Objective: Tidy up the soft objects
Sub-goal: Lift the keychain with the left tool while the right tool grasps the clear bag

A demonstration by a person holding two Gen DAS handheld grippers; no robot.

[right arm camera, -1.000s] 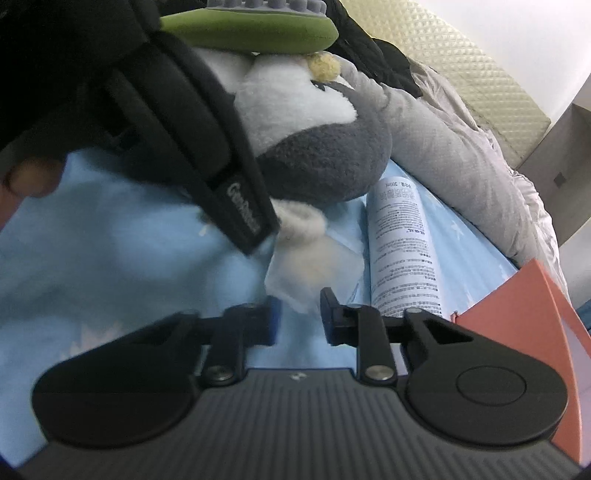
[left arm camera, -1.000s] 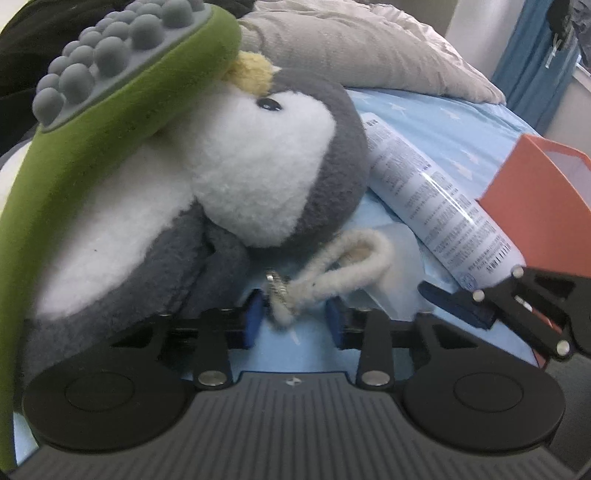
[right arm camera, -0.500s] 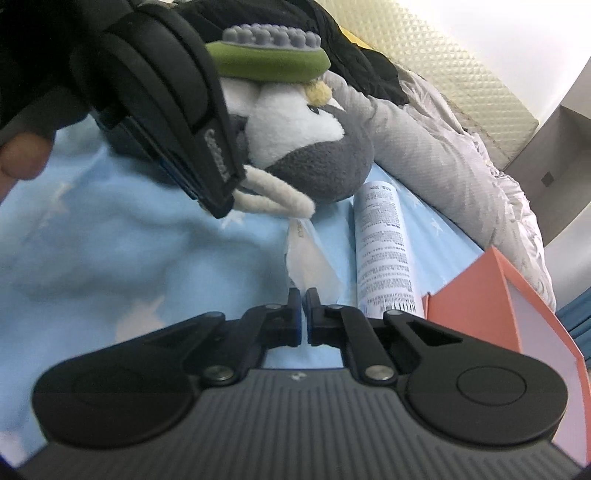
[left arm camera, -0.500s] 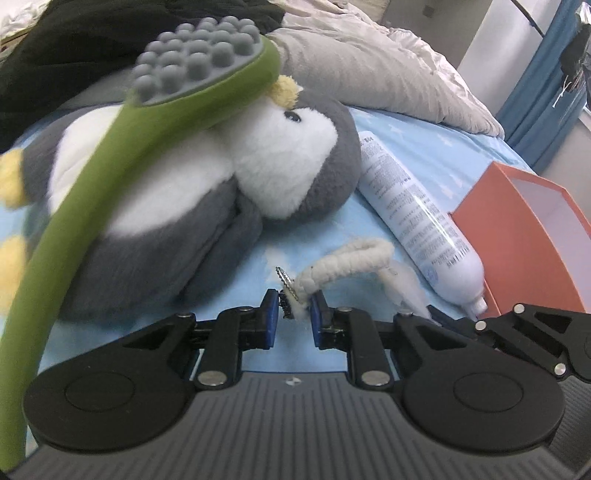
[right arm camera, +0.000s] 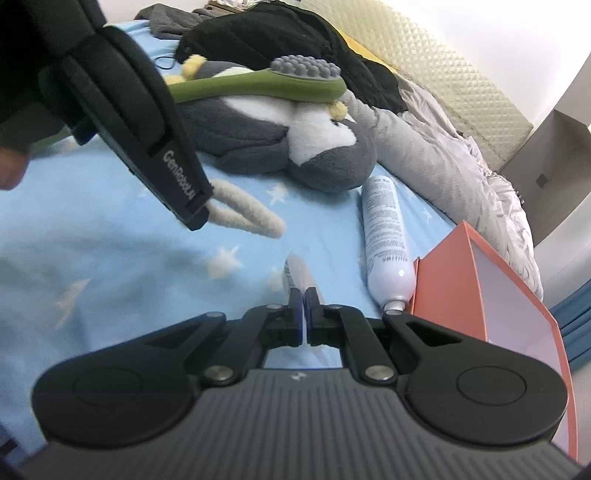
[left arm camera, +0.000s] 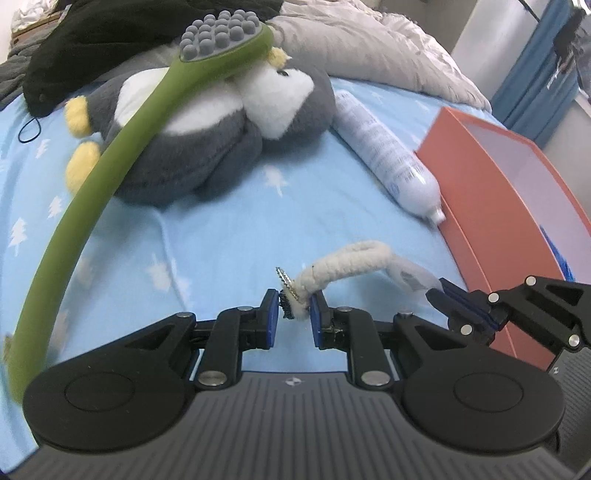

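My left gripper [left arm camera: 293,306] is shut on the ringed end of a fuzzy cream loop [left arm camera: 347,264], held above the blue sheet. A thin clear plastic wrapper [left arm camera: 413,278] hangs from the loop's other end. My right gripper [right arm camera: 303,299] is shut on that wrapper [right arm camera: 295,271]. In the right wrist view the left gripper [right arm camera: 197,218] comes in from the upper left with the loop [right arm camera: 247,216] sticking out of it. A grey and white penguin plush [left arm camera: 207,147] lies farther back, apart from both grippers.
A green long-handled massage brush [left arm camera: 122,147] rests across the penguin. A white tube [left arm camera: 384,147] lies beside an open orange box [left arm camera: 480,177] at the right. Black clothing [left arm camera: 110,33] and a grey duvet [left arm camera: 369,48] are piled at the back of the bed.
Both pairs of jaws closed, the left on the loop's end, the right on the plastic wrapper. Both grippers then drew back from the penguin and rose, carrying the loop with them.
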